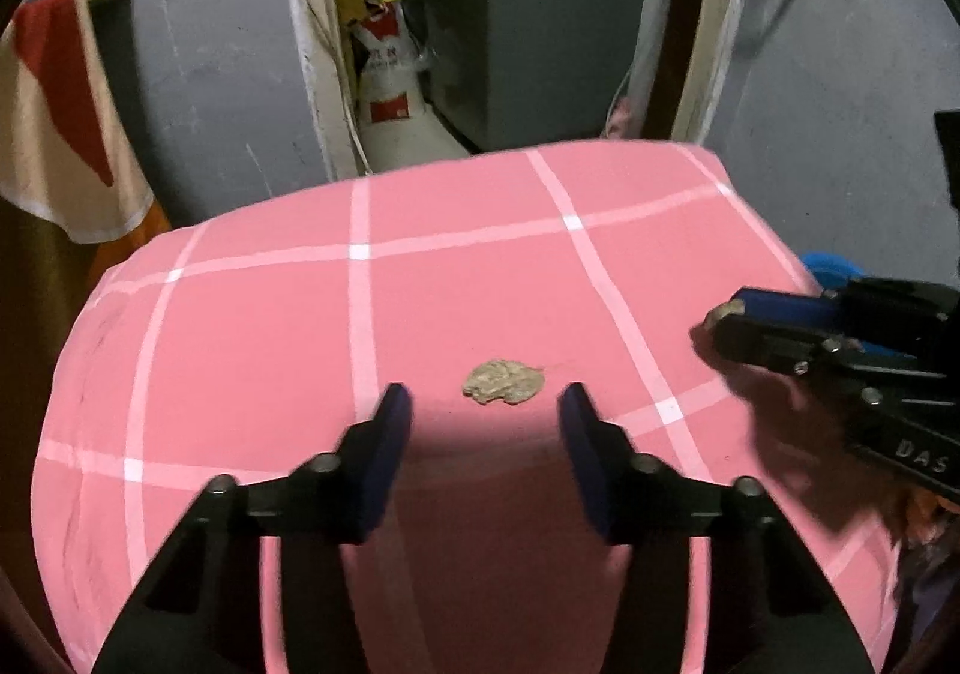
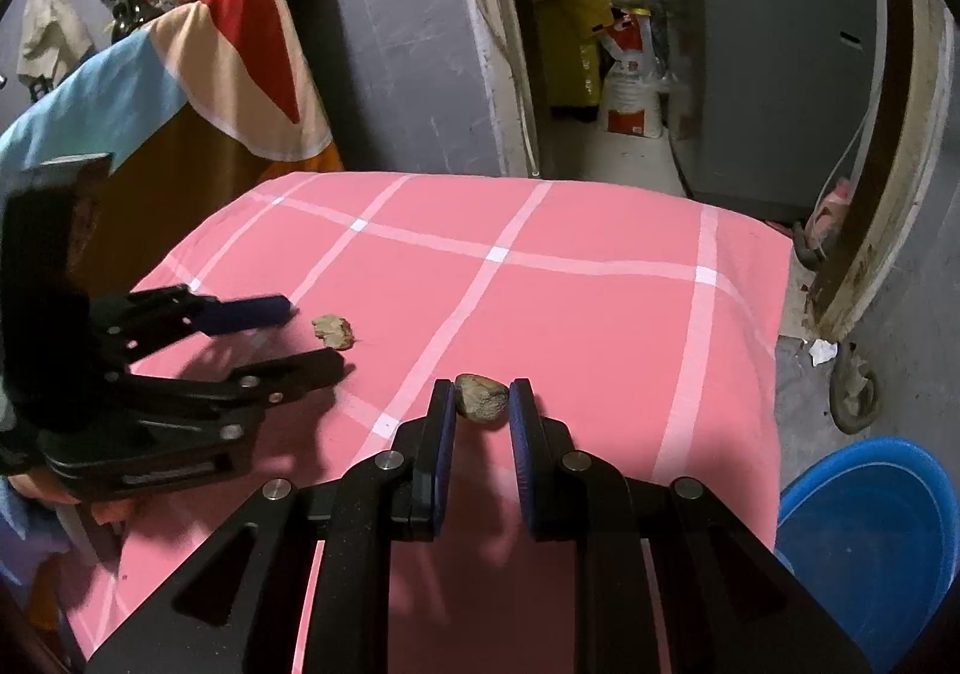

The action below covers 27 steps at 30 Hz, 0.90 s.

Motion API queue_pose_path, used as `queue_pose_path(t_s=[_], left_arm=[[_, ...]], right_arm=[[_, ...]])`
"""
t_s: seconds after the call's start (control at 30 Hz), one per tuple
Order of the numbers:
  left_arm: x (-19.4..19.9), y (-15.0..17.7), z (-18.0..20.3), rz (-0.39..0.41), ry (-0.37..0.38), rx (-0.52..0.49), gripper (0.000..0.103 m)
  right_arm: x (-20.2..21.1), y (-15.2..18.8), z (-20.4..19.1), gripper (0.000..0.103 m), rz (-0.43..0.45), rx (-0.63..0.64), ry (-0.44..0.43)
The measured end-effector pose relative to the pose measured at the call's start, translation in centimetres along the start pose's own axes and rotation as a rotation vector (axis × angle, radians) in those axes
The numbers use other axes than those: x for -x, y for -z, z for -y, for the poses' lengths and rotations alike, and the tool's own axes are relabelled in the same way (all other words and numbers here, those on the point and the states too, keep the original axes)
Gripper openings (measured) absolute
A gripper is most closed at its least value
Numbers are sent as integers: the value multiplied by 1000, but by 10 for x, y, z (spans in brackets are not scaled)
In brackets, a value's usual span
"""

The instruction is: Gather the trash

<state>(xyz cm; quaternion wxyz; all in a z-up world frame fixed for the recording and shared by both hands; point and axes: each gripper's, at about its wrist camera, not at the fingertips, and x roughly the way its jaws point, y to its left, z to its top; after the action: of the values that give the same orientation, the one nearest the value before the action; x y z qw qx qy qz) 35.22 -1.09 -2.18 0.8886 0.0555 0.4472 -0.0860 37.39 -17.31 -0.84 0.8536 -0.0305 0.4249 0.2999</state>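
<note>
The surface is a pink sheet (image 1: 480, 302) with white grid lines, likely a bed or cushion; I cannot tell which. A flat tan scrap (image 1: 503, 382) lies on it just ahead of the left gripper (image 1: 483, 404). That gripper's fingers (image 1: 390, 434) stand apart on either side of the scrap and do not press on it. In the right wrist view the same scrap (image 2: 333, 330) sits just beyond the left gripper's (image 2: 315, 335) tips, near the sheet's left edge.

The right gripper (image 2: 480, 404) holds a second, lumpier tan wad (image 2: 479, 397) clamped between its blue fingers (image 2: 445, 416), raised a little above the sheet. In the left view the wad (image 1: 723, 309) peeks out at that gripper's (image 1: 729, 323) tip, to the right of the scrap and well apart from it.

A blue tub (image 2: 870, 542) stands on the floor at the sheet's right side. Behind are a grey wall (image 1: 228, 62), a doorway with a white-and-red sack (image 1: 390, 74), and a draped red-and-cream cloth (image 1: 66, 122)
</note>
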Motion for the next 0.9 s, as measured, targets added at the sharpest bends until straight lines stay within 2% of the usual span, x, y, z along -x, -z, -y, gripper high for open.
queue_pose_path(t_s=[0.2,0.43,0.57,0.77,0.9], left_arm=[[-3,-2,0,-1,13,3,24],[0,-2,5,9,33,3,23],[9,1,6,33,69,37,23],[39,6,10,150,137,118,23],[68,8,18,276,178,151,23]], right_arm=[[5,2,1,16,16,-5,-9],[10,5,4,16,34,-8,-15],[18,11,6,16,80,-18,-19],[50,19,2,16,230,-7,10],[78,28,-3,16,350,14,28]])
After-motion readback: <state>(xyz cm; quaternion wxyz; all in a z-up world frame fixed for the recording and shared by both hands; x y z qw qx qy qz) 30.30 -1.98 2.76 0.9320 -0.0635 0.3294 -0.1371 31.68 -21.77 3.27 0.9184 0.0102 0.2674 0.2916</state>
